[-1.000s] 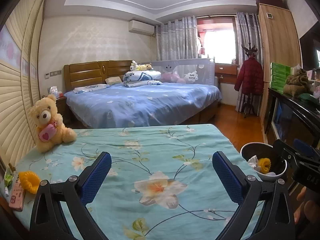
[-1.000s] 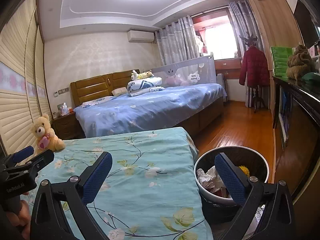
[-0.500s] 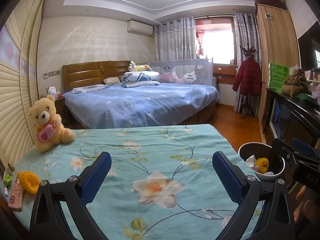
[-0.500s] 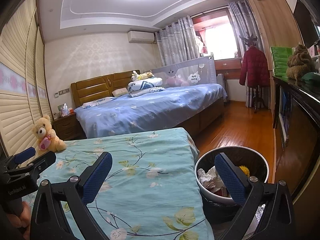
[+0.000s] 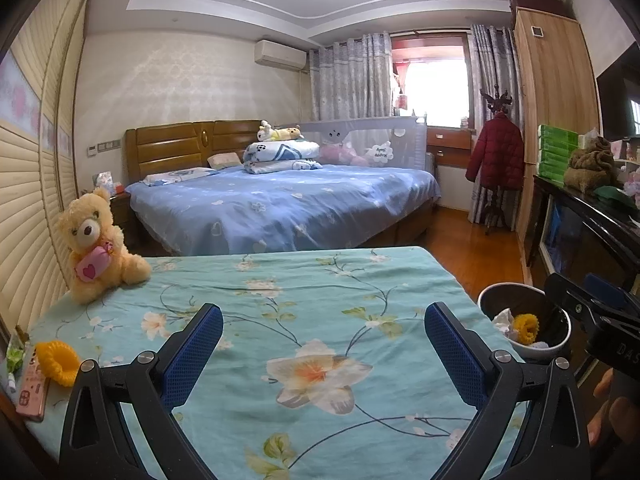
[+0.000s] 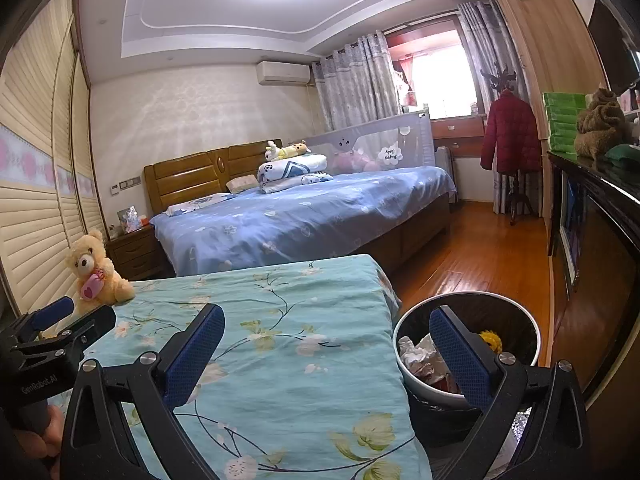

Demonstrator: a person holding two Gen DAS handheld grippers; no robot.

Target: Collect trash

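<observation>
Blue-padded and spread wide with nothing between the fingers, our left gripper (image 5: 323, 350) hovers over the floral teal tablecloth (image 5: 280, 304), and our right gripper (image 6: 327, 354) is just as wide open at the table's right edge, above the trash bin (image 6: 404, 368). We see crumpled paper (image 6: 416, 354) and a yellow ring (image 6: 491, 340) inside the bin, while another yellow scrunchie (image 5: 54, 362) lies near left beside a pink phone (image 5: 32, 394), with a teddy bear (image 5: 96, 242) far left.
</observation>
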